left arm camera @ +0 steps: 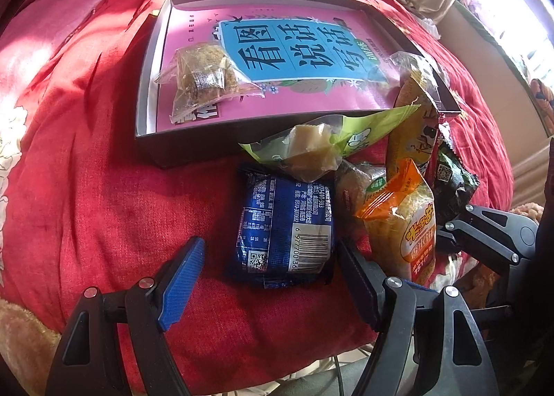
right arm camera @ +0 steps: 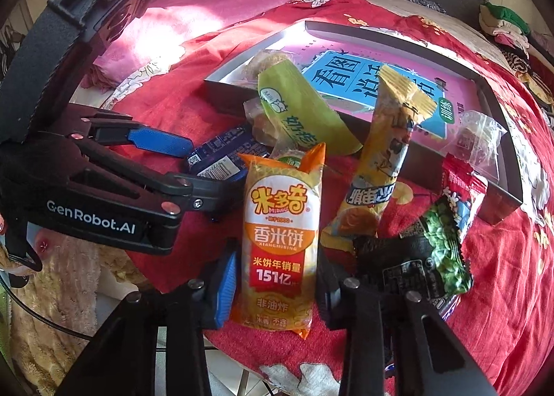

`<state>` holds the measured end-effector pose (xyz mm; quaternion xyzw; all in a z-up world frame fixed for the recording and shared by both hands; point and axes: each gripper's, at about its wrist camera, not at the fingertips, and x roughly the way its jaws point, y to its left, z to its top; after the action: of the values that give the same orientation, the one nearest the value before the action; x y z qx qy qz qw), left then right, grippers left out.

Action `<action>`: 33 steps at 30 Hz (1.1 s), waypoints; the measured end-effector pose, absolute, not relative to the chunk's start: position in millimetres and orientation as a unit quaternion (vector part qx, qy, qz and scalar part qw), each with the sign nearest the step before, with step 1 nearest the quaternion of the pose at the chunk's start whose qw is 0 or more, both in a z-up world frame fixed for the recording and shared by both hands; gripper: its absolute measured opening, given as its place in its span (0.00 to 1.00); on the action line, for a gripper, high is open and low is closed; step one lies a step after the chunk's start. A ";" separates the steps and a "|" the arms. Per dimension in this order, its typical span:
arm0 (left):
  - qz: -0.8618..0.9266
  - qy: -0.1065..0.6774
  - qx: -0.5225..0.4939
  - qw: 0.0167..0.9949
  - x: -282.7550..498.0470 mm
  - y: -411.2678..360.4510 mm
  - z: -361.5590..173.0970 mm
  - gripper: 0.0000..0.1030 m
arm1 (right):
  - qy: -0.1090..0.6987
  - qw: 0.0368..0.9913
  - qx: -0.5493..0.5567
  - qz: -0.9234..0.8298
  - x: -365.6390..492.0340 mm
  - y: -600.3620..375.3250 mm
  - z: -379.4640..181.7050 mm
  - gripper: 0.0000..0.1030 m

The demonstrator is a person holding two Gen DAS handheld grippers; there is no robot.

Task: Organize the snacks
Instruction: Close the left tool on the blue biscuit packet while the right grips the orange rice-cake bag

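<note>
Left wrist view: the left tongs hang wide open around the blue snack packet on the red quilt, pads clear of it. Right wrist view: the right tongs pinch the orange rice-cracker pack, near the dark tray.

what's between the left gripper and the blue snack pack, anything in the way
Nothing visible. The left gripper is open with the blue snack pack lying directly between its fingers on the red blanket. Only the pack's far end is overlapped, by the green wrapper.
</note>
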<state>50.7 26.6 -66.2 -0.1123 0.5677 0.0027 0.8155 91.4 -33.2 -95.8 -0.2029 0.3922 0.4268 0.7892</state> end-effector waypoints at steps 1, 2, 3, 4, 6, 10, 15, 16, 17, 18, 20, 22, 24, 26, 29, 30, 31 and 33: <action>0.001 0.567 -0.113 0.816 51.4 26.3 -66.3 0.76 | 0.392 0.790 -0.203 0.426 91.8 -32.6 -96.4 0.34; 0.000 0.567 -0.114 0.816 51.2 25.8 -66.3 0.76 | 0.394 0.789 -0.201 0.426 92.5 -32.4 -97.1 0.34; 0.000 0.566 -0.113 0.817 51.5 25.2 -66.3 0.76 | 0.396 0.788 -0.197 0.428 93.2 -32.6 -97.7 0.34; 0.000 0.566 -0.112 0.817 51.5 24.7 -66.6 0.76 | 0.400 0.787 -0.192 0.429 95.0 -32.9 -98.1 0.33; 0.001 0.566 -0.111 0.817 52.5 24.5 -67.4 0.76 | 0.405 0.785 -0.180 0.433 98.3 -35.4 -97.6 0.33; -0.002 0.564 -0.116 0.818 53.3 25.5 -68.1 0.76 | 0.410 0.783 -0.155 0.442 101.5 -42.7 -94.1 0.32; -0.009 0.561 -0.113 0.820 52.8 23.0 -68.4 0.63 | 0.411 0.784 -0.121 0.449 105.2 -52.8 -86.4 0.32; -0.010 0.561 -0.109 0.821 53.3 21.6 -68.9 0.62 | 0.410 0.785 -0.113 0.450 106.2 -55.0 -84.5 0.32; -0.010 0.562 -0.106 0.820 53.9 20.1 -69.7 0.61 | 0.409 0.786 -0.106 0.451 107.2 -57.6 -82.6 0.32; -0.009 0.563 -0.102 0.820 54.7 19.0 -70.8 0.60 | 0.408 0.787 -0.098 0.453 108.4 -60.1 -81.0 0.32; -0.009 0.563 -0.102 0.820 55.5 18.5 -71.7 0.60 | 0.407 0.786 -0.080 0.458 110.6 -63.8 -78.0 0.32; -0.010 0.564 -0.103 0.819 56.7 19.0 -72.7 0.59 | 0.406 0.787 -0.071 0.459 112.0 -65.6 -75.7 0.32; -0.009 0.564 -0.106 0.819 57.7 19.6 -74.2 0.59 | 0.403 0.786 -0.066 0.464 112.0 -66.5 -73.6 0.32; -0.011 0.564 -0.107 0.818 58.4 19.5 -74.6 0.58 | 0.398 0.785 -0.064 0.470 110.4 -66.4 -71.5 0.32; -0.014 0.562 -0.112 0.820 58.5 19.8 -73.8 0.54 | 0.389 0.788 -0.062 0.474 107.9 -66.2 -67.4 0.32; -0.016 0.560 -0.115 0.820 58.1 20.3 -73.2 0.53 | 0.386 0.788 -0.060 0.475 108.0 -66.7 -65.9 0.32; -0.017 0.560 -0.117 0.820 57.5 21.4 -72.5 0.53 | 0.384 0.790 -0.057 0.475 108.2 -67.6 -64.7 0.32; -0.019 0.559 -0.123 0.820 56.0 22.9 -71.2 0.51 | 0.379 0.793 -0.052 0.475 108.9 -69.7 -62.3 0.32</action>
<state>56.0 22.9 -71.2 -0.1227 0.5591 -0.0189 0.8198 108.9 -69.7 -62.3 -0.0517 0.3790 0.4745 0.7928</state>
